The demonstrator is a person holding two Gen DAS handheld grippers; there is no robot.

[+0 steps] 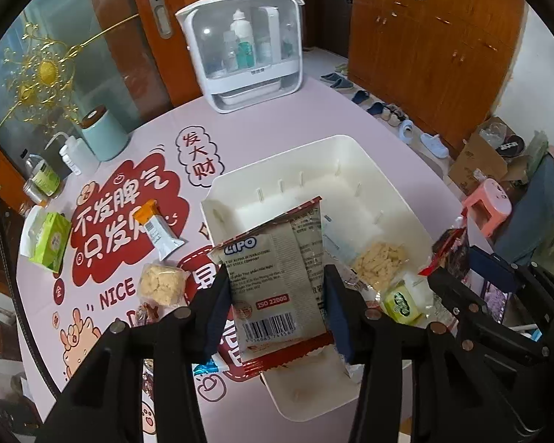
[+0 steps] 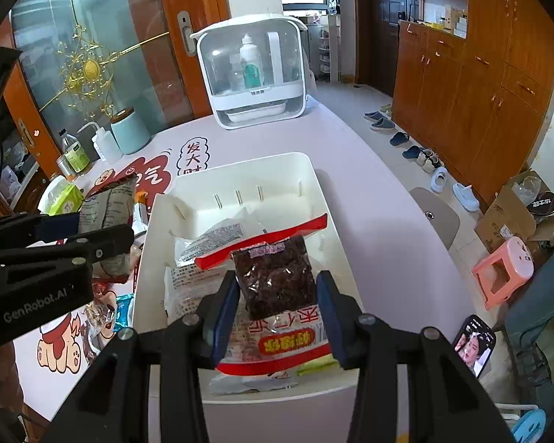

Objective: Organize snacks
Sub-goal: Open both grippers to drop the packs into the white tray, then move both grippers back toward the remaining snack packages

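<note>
Fingers of the left gripper (image 1: pixel 277 313) pinch a Lipo packet (image 1: pixel 277 277) from both sides, holding it upright above the near left corner of the white bin (image 1: pixel 399 199). It is a grey-beige wrapper with red serrated ends, a blue logo at its top left, small print, a red ISO label and a barcode near the bottom. Blue-padded fingers of the right gripper (image 2: pixel 277 313) clamp a red-edged snack bag (image 2: pixel 273 284) over the near part of the bin (image 2: pixel 314 173); its clear window shows dark reddish-brown pieces, and yellow characters run across the red band below. Several pale wrapped snacks lie on the bin floor under it. Left of the bin, on the printed tablecloth (image 1: pixel 103 291), lie an orange-topped bar (image 1: pixel 158 230) and a wrapped yellow crumbly cake (image 1: pixel 162 284), with a green box (image 1: pixel 51 241) further left.
</note>
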